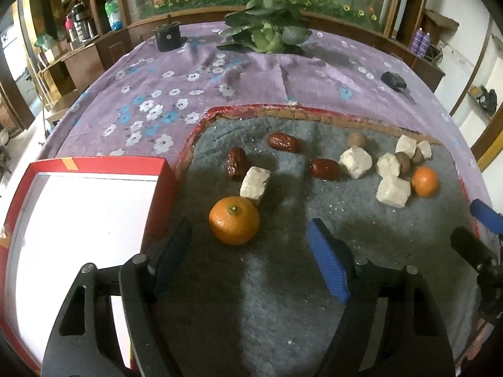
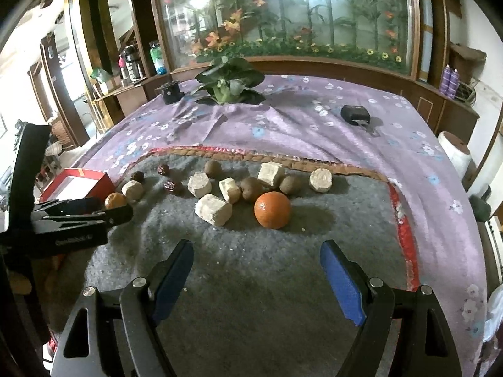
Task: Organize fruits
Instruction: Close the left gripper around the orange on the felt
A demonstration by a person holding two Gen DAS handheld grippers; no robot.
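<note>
While my left claw (image 1: 251, 245) hangs over the grey mat (image 1: 267, 298), its jaws stand wide apart with nothing between them; a near orange (image 1: 234, 224) sits just past the left fingertip, at about eleven o'clock from the gap. My right claw (image 2: 256, 270) is spread open too and empty, with the other orange (image 2: 272, 210) just beyond it at twelve o'clock.

Off at nine o'clock in the left view lies a red box (image 1: 103, 165), white inside and bare where I can see it; its near end is cut off by the frame and partly hidden by my claw. In the right view the left tool's black body covers much of that box.

Three red dates (image 1: 283, 142) lie at twelve o'clock on the mat, with pale chunky blocks (image 1: 393, 191) and small brown round fruits (image 1: 403, 161) crowded at two o'clock; what those brown ones are I cannot tell. One block touches the near orange's far side.

Farther back on the purple flowered cloth (image 1: 157, 100) of the bench sit a leafy green vegetable (image 1: 267, 28), a black cylinder (image 1: 168, 37) and a small dark device (image 1: 394, 81), too blurred to identify.
</note>
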